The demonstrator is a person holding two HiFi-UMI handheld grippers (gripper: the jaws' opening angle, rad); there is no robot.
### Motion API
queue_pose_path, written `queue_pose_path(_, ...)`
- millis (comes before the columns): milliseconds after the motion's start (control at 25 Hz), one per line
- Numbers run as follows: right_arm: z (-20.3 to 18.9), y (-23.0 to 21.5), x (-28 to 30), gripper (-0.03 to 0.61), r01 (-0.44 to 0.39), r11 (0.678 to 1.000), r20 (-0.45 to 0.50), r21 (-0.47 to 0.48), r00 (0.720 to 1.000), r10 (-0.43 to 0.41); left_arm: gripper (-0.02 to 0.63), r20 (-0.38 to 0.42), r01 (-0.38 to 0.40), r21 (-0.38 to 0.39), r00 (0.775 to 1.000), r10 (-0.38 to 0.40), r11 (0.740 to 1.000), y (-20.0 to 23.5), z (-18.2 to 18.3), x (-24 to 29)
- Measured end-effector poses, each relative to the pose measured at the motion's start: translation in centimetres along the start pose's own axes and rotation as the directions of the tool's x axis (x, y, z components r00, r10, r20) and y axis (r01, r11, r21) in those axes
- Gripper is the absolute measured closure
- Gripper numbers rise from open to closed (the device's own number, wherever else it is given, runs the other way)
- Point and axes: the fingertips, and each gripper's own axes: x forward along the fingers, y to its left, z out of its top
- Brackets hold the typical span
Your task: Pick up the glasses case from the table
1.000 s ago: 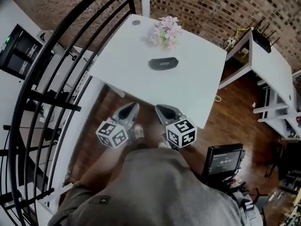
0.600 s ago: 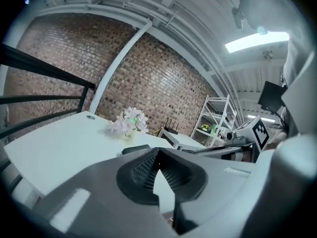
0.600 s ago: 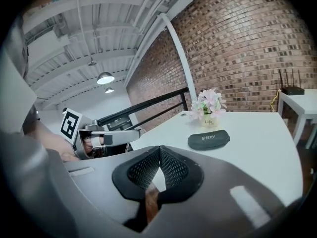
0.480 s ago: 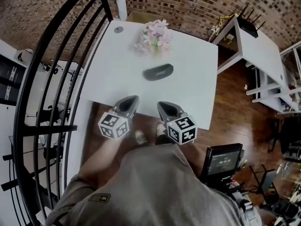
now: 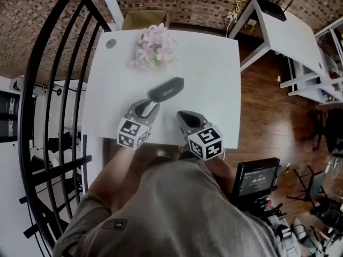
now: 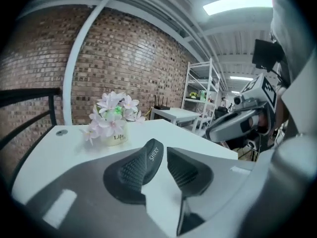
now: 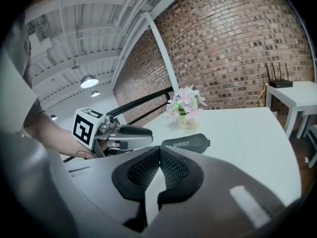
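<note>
The dark glasses case [image 5: 166, 89] with "SHERY" printed on it lies slantwise on the white table [image 5: 214, 74]. My left gripper [image 5: 146, 107] hovers just short of its near left end. In the left gripper view its jaws [image 6: 161, 155] stand slightly apart and are opening, with the case [image 6: 152, 152] just beyond the tips and not pressed. My right gripper [image 5: 181, 116] is to the right of it over the table's near edge. Its pads [image 7: 159, 155] meet with nothing between them, and the case [image 7: 185, 144] lies ahead.
A small pot of pink flowers [image 5: 153, 47] stands behind the case, and a round disc [image 5: 111, 43] lies at the far left corner. Black stair railing [image 5: 48, 90] runs along the left. A second white table [image 5: 284, 33] stands at the right, over wooden floor.
Both grippers have come forward from in front of the table to over its near edge. The left gripper's tip has reached close to the case. The case has not moved on the table.
</note>
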Motion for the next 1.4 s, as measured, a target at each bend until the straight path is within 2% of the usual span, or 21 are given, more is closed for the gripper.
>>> queue_pose_path(120,0.0,-1.5,0.2,0.568,0.005,0.999,-0.001,0.036,1.000,-0.005,0.440,-0.070,0.024,0.125,0.997,-0.015,0.992,0.1,-0.2,2.6)
queue_pose_path(280,-0.1,-3.7,0.6,0.568,0.018,0.997,-0.007,0.075,1.000,-0.018,0.340,-0.180,0.072,0.263,0.983,-0.025,0.962,0.2,-0.7,6.0)
queue_pose_path(400,-0.5,-4.9,0.7,0.568,0.031,0.994,-0.010,0.108,0.999,-0.030,0.290,-0.269,0.111,0.316,0.963,-0.023,0.942,0.6,-2.4,8.1)
queue_pose_path(640,-1.2,-6.8,0.6,0.568,0.053,0.987,-0.017,0.152,0.999,-0.051,0.250,-0.404,0.164,0.363,0.915,-0.004,0.917,1.5,-5.1,10.9)
queue_pose_path(840,-1.6,-8.3,0.2,0.568,0.077,0.980,-0.013,0.182,0.997,-0.076,0.233,-0.466,0.210,0.369,0.885,-0.016,0.905,1.7,-6.3,12.7)
queue_pose_path(1080,-1.2,-9.3,-0.4,0.568,0.086,0.976,-0.002,0.201,0.996,-0.088,0.229,-0.488,0.238,0.353,0.872,-0.039,0.905,1.6,-6.3,13.0)
queue_pose_path(1200,-1.1,-9.4,-0.5,0.568,0.080,0.976,-0.001,0.203,0.997,-0.082,0.229,-0.486,0.234,0.328,0.872,-0.049,0.915,1.4,-6.0,13.0)
queue_pose_path(1400,-1.1,-9.5,-0.6,0.568,0.068,0.977,0.003,0.200,0.998,-0.070,0.233,-0.452,0.200,0.237,0.889,-0.074,0.951,0.8,-5.0,12.4)
